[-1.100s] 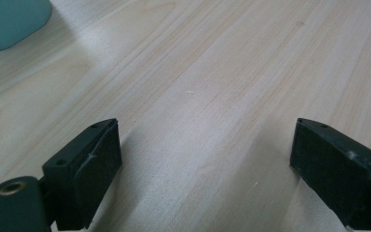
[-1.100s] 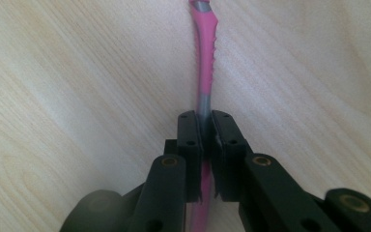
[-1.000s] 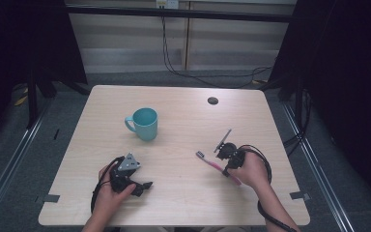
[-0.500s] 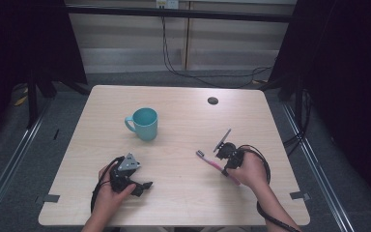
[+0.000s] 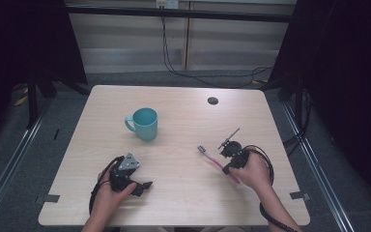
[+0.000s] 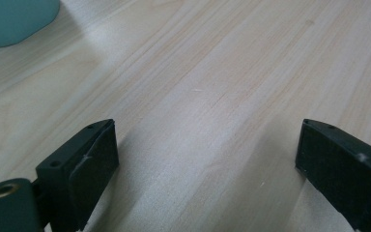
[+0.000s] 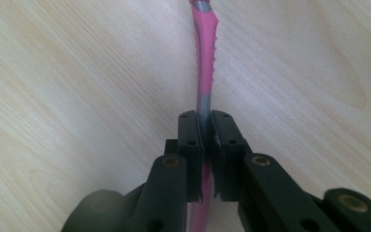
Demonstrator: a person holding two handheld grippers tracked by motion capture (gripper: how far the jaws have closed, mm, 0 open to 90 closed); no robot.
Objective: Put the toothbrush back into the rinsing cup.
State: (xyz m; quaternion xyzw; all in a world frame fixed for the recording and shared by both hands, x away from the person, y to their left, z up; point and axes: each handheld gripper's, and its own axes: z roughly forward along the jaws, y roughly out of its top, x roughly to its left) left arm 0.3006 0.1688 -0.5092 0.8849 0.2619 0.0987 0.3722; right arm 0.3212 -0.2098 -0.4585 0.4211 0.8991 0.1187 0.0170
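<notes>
Toothbrush (image 7: 204, 72): light, stiff, slim; right gripper (image 7: 206, 140) clamps its handle mid-length, brush head ahead. Left gripper (image 6: 207, 159) gapes, nothing held.

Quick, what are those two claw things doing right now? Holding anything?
Left gripper: open, holding nothing, over the table.
Right gripper: closed on the pink toothbrush.

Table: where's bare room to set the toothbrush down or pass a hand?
Table is mostly bare. Free patches: the middle strip between the left gripper and the toothbrush; the far right, between the mug and the dark hole; the left edge beside the mug. Tightest spot is around the right gripper, shut on the toothbrush.
</notes>
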